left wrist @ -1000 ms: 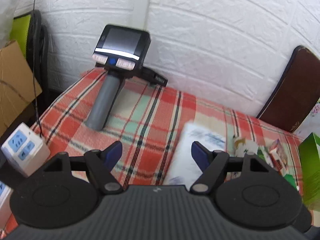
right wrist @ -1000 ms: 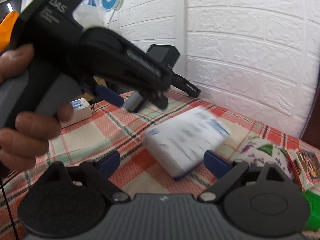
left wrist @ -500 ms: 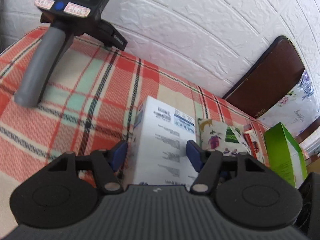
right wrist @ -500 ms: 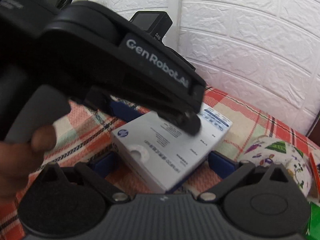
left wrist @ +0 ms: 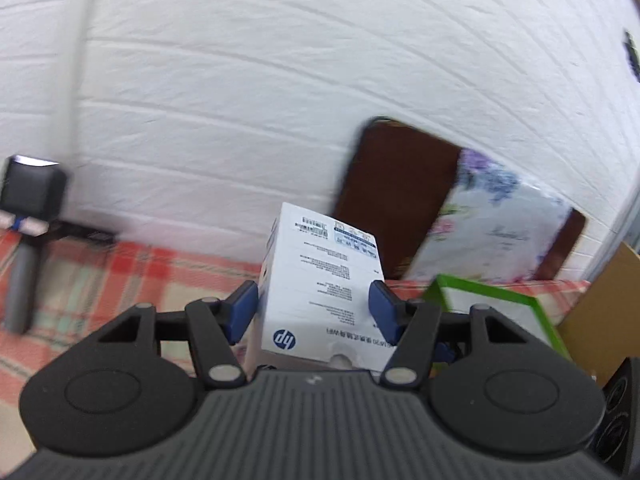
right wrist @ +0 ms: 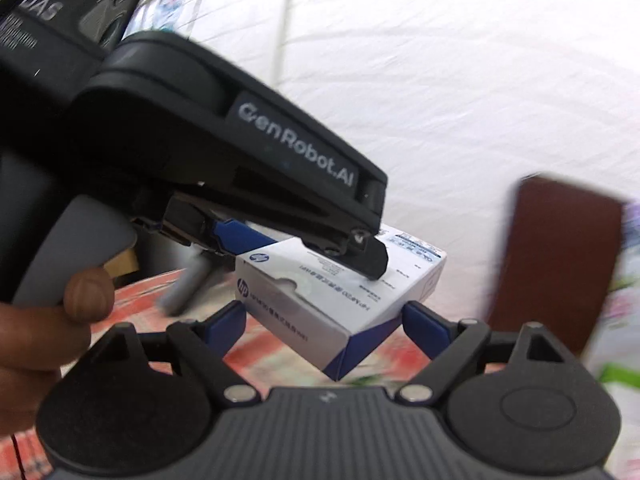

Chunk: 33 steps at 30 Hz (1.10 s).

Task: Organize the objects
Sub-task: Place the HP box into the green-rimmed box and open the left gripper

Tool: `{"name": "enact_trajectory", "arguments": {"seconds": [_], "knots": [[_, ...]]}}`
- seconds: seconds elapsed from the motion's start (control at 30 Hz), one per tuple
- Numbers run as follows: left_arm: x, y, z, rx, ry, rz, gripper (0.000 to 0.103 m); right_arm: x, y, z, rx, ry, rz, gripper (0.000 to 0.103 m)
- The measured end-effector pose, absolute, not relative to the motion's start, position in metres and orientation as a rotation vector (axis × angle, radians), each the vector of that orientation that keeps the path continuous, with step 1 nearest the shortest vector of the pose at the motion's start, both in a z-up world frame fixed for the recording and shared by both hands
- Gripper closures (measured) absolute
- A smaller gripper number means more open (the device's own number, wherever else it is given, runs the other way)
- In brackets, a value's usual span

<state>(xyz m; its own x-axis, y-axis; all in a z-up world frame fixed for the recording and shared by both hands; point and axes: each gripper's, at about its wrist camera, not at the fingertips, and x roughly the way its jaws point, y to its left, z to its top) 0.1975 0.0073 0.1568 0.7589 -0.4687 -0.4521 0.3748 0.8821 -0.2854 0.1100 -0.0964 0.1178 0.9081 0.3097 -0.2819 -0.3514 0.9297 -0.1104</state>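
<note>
White box (left wrist: 320, 292) sits lifted above the plaid cloth (left wrist: 120, 272), because our left gripper (left wrist: 314, 310) is closing its 2 pads on its sides; our right gripper (right wrist: 320, 326), jaws wide but narrowing, brackets it from below without clamping.

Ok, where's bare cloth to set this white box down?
Bare plaid cloth lies left of the white box, up to the grey-handled device by the wall. Right side is crowded: green box, brown board, floral bag, cardboard.

White box (left wrist: 320, 280), blue side panels; red-green plaid tablecloth (left wrist: 132, 276); blue claw pads (left wrist: 240, 312); white brick wall (left wrist: 280, 80)
</note>
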Motion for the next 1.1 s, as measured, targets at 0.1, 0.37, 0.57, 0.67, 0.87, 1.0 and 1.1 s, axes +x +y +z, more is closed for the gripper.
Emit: {"name": "enact_trajectory", "arguments": {"seconds": [0.1, 0.37, 0.57, 0.67, 0.87, 1.0, 1.1], "knots": [[0.202, -0.046, 0.155, -0.165, 0.552, -0.55, 0.04, 0.1, -0.143, 0.12, -0.163, 0.262, 0.245, 0.018], [0.229, -0.184, 0.109, -0.14, 0.671, -0.742, 0.04, 0.098, -0.277, 0.097, -0.097, 0.373, 0.04, 0.018], [0.247, -0.235, 0.085, -0.093, 0.741, -0.764, 0.042, 0.118, -0.322, 0.071, -0.05, 0.426, -0.026, 0.014], [0.25, -0.243, 0.076, -0.051, 0.771, -0.742, 0.044, 0.123, -0.33, 0.059, -0.033, 0.449, -0.043, 0.011], [0.228, -0.217, 0.093, -0.051, 0.743, -0.71, 0.044, 0.106, -0.325, 0.06, -0.007, 0.404, -0.044, 0.009], [0.193, -0.189, 0.107, 0.02, 0.694, -0.603, 0.044, 0.065, -0.312, 0.071, 0.029, 0.361, -0.033, 0.009], [0.166, -0.172, 0.11, 0.086, 0.675, -0.504, 0.044, 0.042, -0.309, 0.078, 0.052, 0.35, -0.031, 0.009]]}}
